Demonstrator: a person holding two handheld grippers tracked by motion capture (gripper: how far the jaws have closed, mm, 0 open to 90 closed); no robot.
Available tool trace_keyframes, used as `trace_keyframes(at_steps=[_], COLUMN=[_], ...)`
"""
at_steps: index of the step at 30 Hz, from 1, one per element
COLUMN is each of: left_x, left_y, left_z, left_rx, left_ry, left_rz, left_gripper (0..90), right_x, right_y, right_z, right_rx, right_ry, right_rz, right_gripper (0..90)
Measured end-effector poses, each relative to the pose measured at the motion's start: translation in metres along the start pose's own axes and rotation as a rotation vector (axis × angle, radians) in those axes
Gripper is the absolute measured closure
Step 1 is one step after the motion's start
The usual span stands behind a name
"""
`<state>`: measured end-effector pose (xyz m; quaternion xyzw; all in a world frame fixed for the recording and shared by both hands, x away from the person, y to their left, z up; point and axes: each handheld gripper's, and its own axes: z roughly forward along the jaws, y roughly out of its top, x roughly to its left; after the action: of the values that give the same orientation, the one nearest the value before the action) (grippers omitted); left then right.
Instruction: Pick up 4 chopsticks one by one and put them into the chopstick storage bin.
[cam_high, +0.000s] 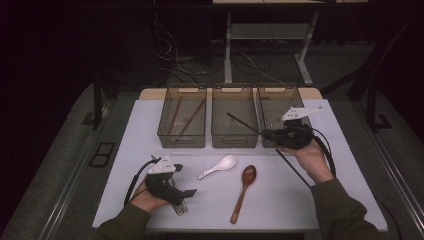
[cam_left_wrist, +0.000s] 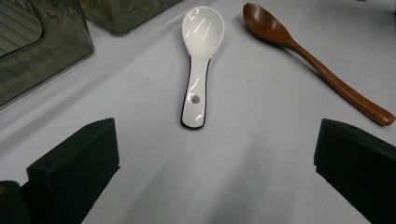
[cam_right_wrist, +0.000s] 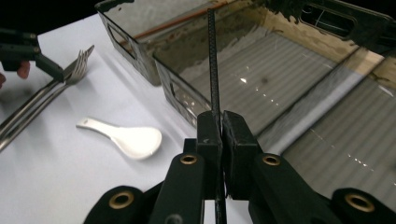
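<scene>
Three grey bins (cam_high: 233, 90) stand in a row at the far side of the white table (cam_high: 280, 200); the left bin (cam_high: 182, 122) holds two brown chopsticks (cam_high: 192, 119) lying slanted on its floor. The right gripper (cam_high: 265, 134) sits above the table in front of the right bin (cam_high: 280, 97), its jaws pressed tight on a thin black chopstick (cam_high: 242, 123); the stick's far end reaches out over the middle bin (cam_high: 234, 120), and its near end slants back past the person's right hand (cam_high: 310, 155) above the table. In the right gripper view the black chopstick (cam_right_wrist: 213, 70) rises straight up from between the closed jaws, over the ribbed floor of the bin beyond. The left gripper (cam_high: 189, 192) rests near the table's front left edge with its jaws standing wide apart and nothing between them; two metal forks (cam_right_wrist: 51, 91) lie under it. A white spoon (cam_left_wrist: 198, 60) lies on the table ahead of those jaws, bowl away from them; just beside it a brown wooden spoon (cam_left_wrist: 317, 65) lies apart from it, handle toward the table's front edge.
</scene>
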<state>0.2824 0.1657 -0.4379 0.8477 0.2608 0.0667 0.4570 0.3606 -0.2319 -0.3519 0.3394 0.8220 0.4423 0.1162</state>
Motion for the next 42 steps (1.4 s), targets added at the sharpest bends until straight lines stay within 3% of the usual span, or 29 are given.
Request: trace_keyframes(at_steps=[6, 30, 42], left_x=[-0.001, -0.002, -0.002], left_y=[0.0, 0.0, 0.0], left_z=[0.001, 0.001, 0.002], left_rx=[-0.001, -0.004, 0.005], left_ry=[-0.002, -0.014, -0.014], left_rz=[-0.005, -0.013, 0.008], left_gripper=[0.0, 0.0, 0.0], right_x=[0.005, 0.015, 0.025], right_y=[0.017, 0.075, 0.098], right_z=[0.019, 0.089, 0.133], right_rx=[0.011, 0.048, 0.09], right_ry=[0.008, 0.006, 0.009], right_rz=[-0.019, -0.021, -0.018], right_gripper=[85.7, 85.7, 85.7])
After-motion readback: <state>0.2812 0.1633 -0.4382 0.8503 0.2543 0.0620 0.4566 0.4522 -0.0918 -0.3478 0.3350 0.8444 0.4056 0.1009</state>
